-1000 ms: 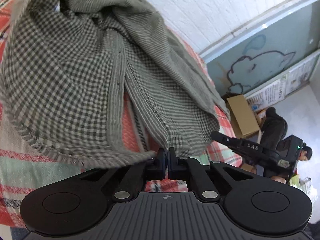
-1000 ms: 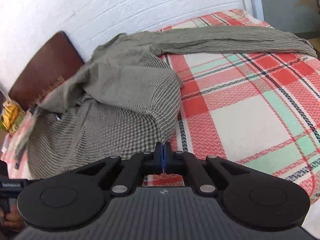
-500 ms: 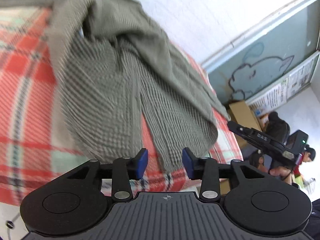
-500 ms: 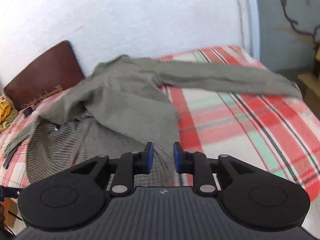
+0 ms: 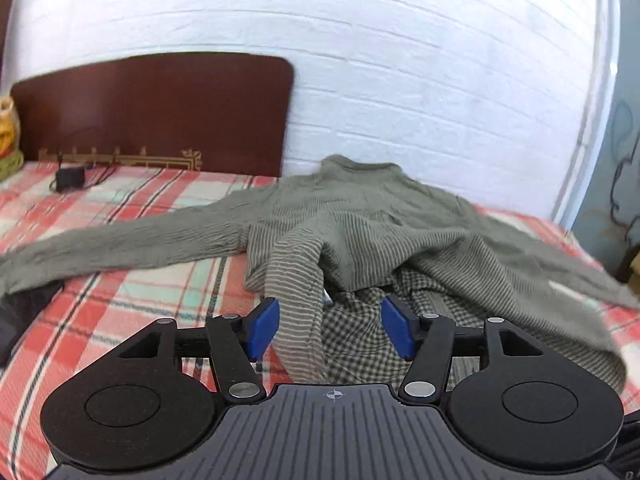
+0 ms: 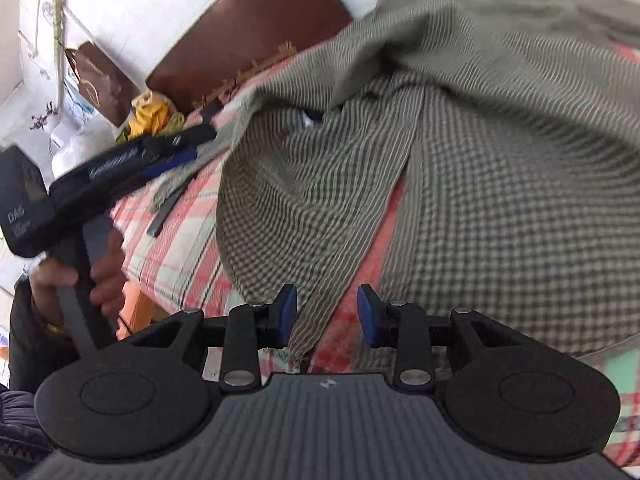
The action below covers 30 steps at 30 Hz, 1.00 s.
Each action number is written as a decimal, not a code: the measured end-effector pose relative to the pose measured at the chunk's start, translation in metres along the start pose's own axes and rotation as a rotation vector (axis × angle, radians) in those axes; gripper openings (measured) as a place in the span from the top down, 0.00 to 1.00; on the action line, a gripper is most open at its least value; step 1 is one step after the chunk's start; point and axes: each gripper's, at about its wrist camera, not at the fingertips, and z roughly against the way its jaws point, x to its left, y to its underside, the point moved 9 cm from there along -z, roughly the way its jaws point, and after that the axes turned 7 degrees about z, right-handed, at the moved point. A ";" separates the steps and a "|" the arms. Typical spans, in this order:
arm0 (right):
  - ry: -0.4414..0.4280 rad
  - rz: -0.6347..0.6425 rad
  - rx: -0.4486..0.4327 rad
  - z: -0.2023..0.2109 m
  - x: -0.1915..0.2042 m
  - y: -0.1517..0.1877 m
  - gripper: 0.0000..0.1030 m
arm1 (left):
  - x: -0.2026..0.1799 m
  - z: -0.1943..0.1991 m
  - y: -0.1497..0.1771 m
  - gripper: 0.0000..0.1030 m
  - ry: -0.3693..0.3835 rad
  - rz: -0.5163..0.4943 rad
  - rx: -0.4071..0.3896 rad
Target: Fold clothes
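Wall: I see white-painted brick (image 5: 400,60) behind the bed, brightly lit.
Headboard: dark brown wood (image 5: 160,112) with a gold ornamental strip along its base, standing against that wall.
Bed cover: a red, mint and cream plaid sheet (image 5: 132,280).
Far right: I make out a blue-grey panel (image 5: 624,168) bearing a dark line drawing.

The only lettering that reads clearly is "DAS", printed in white on the black boxy rear housing (image 6: 22,204) of the left gripper (image 6: 188,148), seen up and to the left of the right tongs' blue pads. A smaller line under it is too small to make out. White lettering along that gripper's black side bar (image 6: 114,162) is smeared by blur and unreadable.
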 end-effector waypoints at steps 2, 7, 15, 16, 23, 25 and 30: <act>-0.010 -0.021 0.011 -0.003 0.000 0.002 0.63 | -0.002 -0.013 0.003 0.29 -0.023 -0.036 0.009; -0.058 -0.096 0.011 -0.011 -0.002 0.002 0.63 | 0.014 -0.048 0.015 0.46 -0.090 -0.009 0.077; -0.068 -0.084 -0.021 -0.008 -0.004 -0.008 1.00 | 0.033 -0.031 0.004 0.98 -0.066 0.097 0.089; -0.065 -0.079 -0.028 -0.003 -0.004 -0.010 1.00 | 0.031 -0.022 0.001 0.98 -0.062 0.091 0.074; -0.045 -0.042 -0.076 0.031 -0.008 -0.022 1.00 | 0.024 0.010 0.008 0.98 -0.046 0.087 0.069; -0.052 -0.050 -0.069 0.026 -0.008 -0.021 0.96 | 0.026 0.005 0.013 0.98 -0.057 0.090 0.084; -0.073 -0.072 -0.049 0.010 -0.007 -0.015 0.81 | 0.034 -0.001 0.012 0.97 -0.072 0.117 0.087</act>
